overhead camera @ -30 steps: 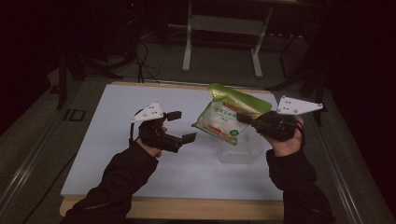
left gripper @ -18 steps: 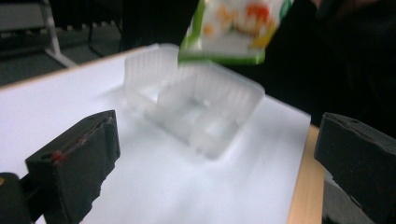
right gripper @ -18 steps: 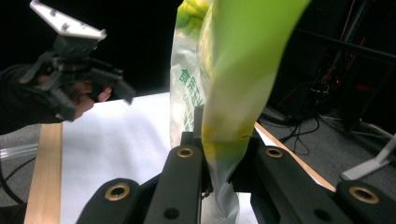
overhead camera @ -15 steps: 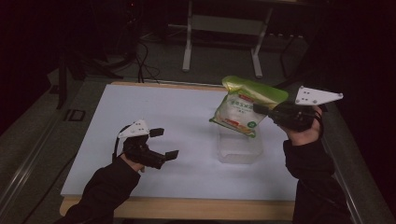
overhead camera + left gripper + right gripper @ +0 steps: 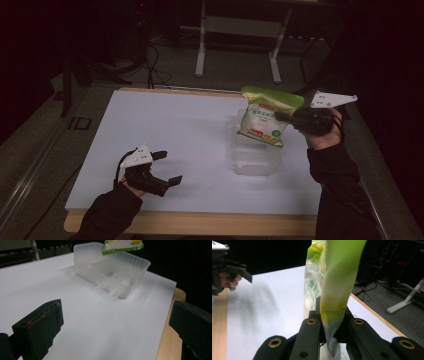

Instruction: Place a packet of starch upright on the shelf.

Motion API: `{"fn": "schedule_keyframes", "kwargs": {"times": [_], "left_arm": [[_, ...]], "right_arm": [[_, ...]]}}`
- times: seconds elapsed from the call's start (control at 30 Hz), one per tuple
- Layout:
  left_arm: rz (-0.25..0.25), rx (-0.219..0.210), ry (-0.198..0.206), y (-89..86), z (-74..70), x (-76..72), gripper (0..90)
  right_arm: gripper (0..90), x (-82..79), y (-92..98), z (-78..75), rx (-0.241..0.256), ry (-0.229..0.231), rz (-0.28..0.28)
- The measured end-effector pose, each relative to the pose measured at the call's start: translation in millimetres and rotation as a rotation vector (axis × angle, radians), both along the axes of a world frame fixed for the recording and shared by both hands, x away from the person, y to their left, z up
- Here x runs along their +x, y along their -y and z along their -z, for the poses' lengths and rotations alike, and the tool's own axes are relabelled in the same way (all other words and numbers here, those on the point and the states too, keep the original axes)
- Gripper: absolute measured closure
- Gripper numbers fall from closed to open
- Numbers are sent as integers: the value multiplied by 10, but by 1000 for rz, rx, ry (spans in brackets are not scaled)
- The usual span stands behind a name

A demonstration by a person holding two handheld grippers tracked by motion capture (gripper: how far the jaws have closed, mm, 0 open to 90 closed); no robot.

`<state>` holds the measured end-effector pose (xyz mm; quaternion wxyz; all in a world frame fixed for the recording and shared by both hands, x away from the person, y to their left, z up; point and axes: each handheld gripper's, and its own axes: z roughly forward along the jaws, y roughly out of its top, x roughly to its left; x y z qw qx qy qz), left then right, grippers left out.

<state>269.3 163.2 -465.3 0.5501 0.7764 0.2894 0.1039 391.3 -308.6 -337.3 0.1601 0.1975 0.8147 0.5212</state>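
The right tool point(image 5: 281, 117) is clamped on the side edge of a green-and-white food pouch point(image 5: 264, 120), its jaws pinching the film tight in the right gripper view, where the pouch point(image 5: 332, 290) rises upright between them. The pouch hangs in the air directly above the clear plastic container point(image 5: 256, 150), its bottom edge a little above the container's rim and not touching it. The step in hand looks like placing the pouch into the container; the next move calls for lowering it straight down so the bottom corner clears the near wall, then parting the jaws once the pouch rests inside. The left tool point(image 5: 162, 167) hovers with its jaws wide apart and holding nothing, well to the left of the container and near the counter's front edge point(image 5: 200, 222). From the left gripper view the container point(image 5: 112, 272) shows inner dividers, so the pouch may sit across them rather than flat. To the right of the container the white counter surface point(image 5: 175, 130) ends soon; leftward there is broad open room.
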Motion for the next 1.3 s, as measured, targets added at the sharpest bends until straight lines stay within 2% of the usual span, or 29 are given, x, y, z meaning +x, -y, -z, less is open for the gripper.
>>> {"fn": "schedule_keyframes", "kwargs": {"times": [0.2,0.3,0.67,0.87,1.03,1.13,1.3], "left_arm": [[-16,-18,-6,-35,91,6,0],[-24,-24,-11,-60,111,14,0],[-22,-42,-28,-103,183,32,0],[-19,-43,-36,-104,217,46,0],[-17,-48,-42,-100,241,44,0],[-15,-45,-42,-103,248,52,0],[-13,-43,-48,-90,260,59,0]], "right_arm": [[845,162,-60,162,-33,-42,1],[844,210,-94,239,-46,-48,-1],[844,347,-82,528,-27,-94,13],[844,374,-78,753,-15,-128,16],[844,379,26,930,47,-155,32],[845,363,74,1048,18,-158,46],[845,371,142,1115,37,-176,65]]}}
